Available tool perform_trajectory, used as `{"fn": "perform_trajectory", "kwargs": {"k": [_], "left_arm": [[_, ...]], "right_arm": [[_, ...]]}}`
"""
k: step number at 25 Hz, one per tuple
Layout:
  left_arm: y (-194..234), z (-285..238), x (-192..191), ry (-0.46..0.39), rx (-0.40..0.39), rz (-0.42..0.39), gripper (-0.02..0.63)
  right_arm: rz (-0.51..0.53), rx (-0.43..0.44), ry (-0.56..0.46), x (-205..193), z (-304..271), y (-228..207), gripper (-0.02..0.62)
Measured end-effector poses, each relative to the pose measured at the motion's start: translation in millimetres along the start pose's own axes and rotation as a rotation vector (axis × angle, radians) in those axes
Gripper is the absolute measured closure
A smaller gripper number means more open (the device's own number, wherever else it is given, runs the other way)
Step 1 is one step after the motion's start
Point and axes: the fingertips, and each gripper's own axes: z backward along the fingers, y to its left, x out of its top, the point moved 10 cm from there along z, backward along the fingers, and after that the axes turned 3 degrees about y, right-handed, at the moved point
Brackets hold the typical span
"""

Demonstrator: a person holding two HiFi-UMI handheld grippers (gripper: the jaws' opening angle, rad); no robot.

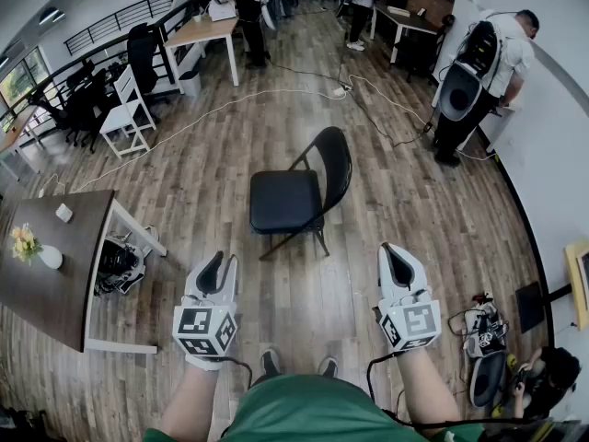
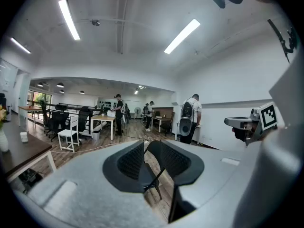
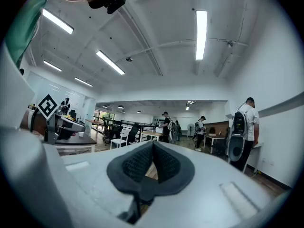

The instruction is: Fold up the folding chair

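A black folding chair (image 1: 299, 191) stands unfolded on the wood floor ahead of me, its seat toward the left and its backrest to the right. Both grippers hover short of it, apart from it. My left gripper (image 1: 218, 263) is held out at the lower left, its jaws a little apart and empty. In the left gripper view (image 2: 146, 151), part of the chair (image 2: 151, 177) shows through that gap, farther off. My right gripper (image 1: 394, 251) is at the lower right. In the right gripper view (image 3: 153, 148) its pads meet, with nothing between them.
A dark table (image 1: 55, 265) with a flower vase (image 1: 28, 245) stands at the left, with a bag (image 1: 118, 263) under it. A white chair (image 1: 124, 113) and desks are farther back. A person (image 1: 479, 72) stands by the right wall. Cables (image 1: 230, 104) cross the floor; gear (image 1: 483, 348) lies at the right.
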Motion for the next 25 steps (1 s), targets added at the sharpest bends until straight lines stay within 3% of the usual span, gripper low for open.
{"fn": "perform_trajectory", "kwargs": {"k": [14, 25], "left_arm": [[73.5, -14.0, 3.8, -0.004, -0.037, 0.007, 0.491], [135.3, -35.2, -9.3, 0.014, -0.114, -0.014, 0.494]], "right_arm": [[-0.059, -0.071, 0.03, 1.5, -39.0, 38.1, 0.601], [-0.016, -0.115, 0.088, -3.4, -67.4, 87.9, 0.601]]}}
